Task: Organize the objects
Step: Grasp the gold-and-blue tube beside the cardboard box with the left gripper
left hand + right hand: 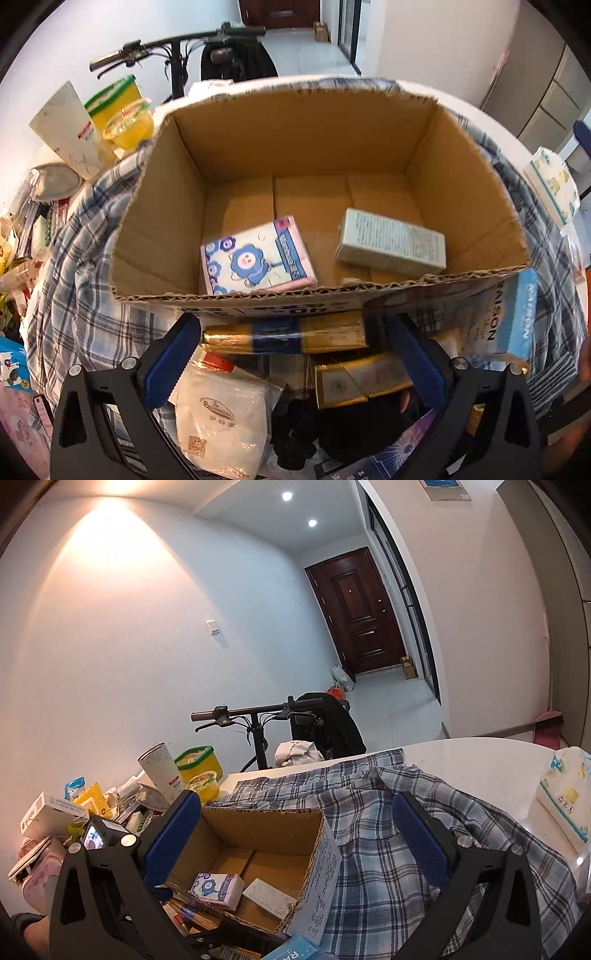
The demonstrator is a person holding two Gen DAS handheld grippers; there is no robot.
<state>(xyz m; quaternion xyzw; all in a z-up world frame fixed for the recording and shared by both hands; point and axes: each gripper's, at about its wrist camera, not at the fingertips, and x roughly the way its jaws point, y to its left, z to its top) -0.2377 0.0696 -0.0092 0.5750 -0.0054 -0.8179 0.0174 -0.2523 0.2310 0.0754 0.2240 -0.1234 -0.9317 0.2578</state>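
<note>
An open cardboard box [303, 136] stands on the table, also seen in the right wrist view [258, 830]. Inside lie a pink-and-blue tissue pack [256, 256] [218, 886] and a pale green carton [391, 242] [271, 895]. My left gripper [295, 350] is open and empty, just in front of the box's near wall, above gold packs [284, 336], a white pouch [221, 413] and a black item [295, 432]. My right gripper [295, 823] is open and empty, raised above the box and the plaid shirt [388, 849].
The plaid shirt [81, 258] wraps around the box. A clutter pile with a yellow tub [125, 122] and white carton [70, 129] lies left. A blue Raison box [513, 314] sits right of the box. A tissue bundle [565, 797] rests far right. A bicycle [258, 716] stands behind.
</note>
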